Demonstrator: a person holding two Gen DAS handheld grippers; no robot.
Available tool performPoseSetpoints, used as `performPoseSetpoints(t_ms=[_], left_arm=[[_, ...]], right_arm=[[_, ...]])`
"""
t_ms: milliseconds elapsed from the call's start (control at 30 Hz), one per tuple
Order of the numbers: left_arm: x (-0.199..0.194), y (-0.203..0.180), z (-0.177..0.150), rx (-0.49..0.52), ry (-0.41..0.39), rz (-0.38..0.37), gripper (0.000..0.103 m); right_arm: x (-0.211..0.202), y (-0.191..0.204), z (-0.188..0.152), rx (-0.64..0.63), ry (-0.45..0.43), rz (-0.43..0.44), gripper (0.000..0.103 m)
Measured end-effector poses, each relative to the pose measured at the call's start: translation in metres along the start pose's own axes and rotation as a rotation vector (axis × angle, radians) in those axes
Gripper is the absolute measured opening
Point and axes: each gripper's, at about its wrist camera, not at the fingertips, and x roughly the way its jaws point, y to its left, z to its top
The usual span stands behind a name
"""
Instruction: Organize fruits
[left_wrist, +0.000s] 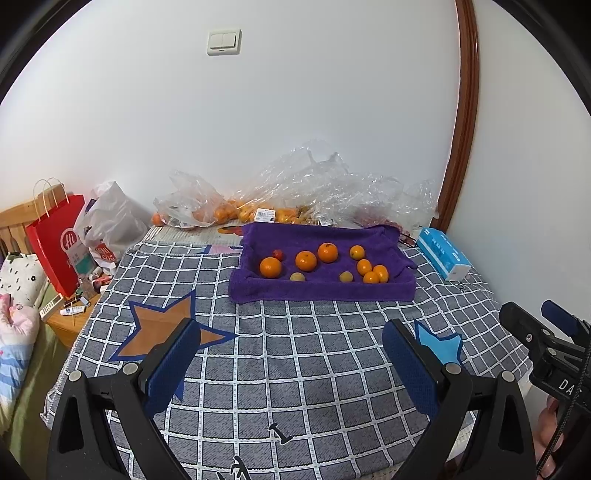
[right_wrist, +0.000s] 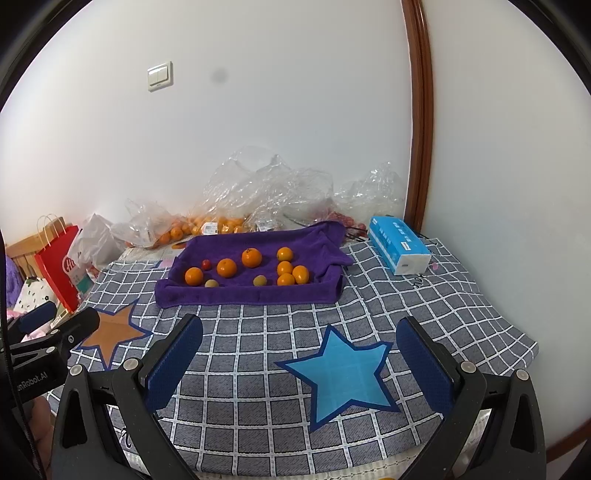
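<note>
Nearest the lenses, both claws are seen spread wide with nothing between their blue pads: the left claw (left_wrist: 291, 365) and the right claw (right_wrist: 301, 363) are each held above the near part of a surface covered by a grey checked cloth (left_wrist: 295, 350). An orange star (left_wrist: 162, 328) is printed on the cloth towards the left, and a blue star (right_wrist: 340, 373) towards the right.

Further back, a purple towel (left_wrist: 321, 288) is laid over what appears to be a shallow tray, its edges raised round a sunken middle. On it the fruits are scattered. Three larger oranges (left_wrist: 306, 260) are set in a rising line on the left half. Four smaller oranges (left_wrist: 371, 275) are gathered on the right half, two of them touching. Two pale yellowish fruits (left_wrist: 297, 277) lie near the front edge, well apart from each other. One small red fruit (left_wrist: 277, 254) sits just behind the leftmost orange.

Behind the towel, against the white wall, crumpled clear plastic bags (left_wrist: 332, 184) are piled, with more oranges visible inside. A blue tissue pack (right_wrist: 399, 247) lies to the right of the towel. A red paper bag (left_wrist: 55, 243) stands off the left edge, and a light switch (left_wrist: 224, 41) is fixed on the wall.
</note>
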Motion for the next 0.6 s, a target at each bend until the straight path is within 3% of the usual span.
performPoseSetpoints(t_ms=[600], left_arm=[[-0.0022,0.0006,-0.0009,-0.004,0.000,0.002,0.099]], right_arm=[[-0.0037,0.0003,0.0006,0.007,-0.006,0.000,0.103]])
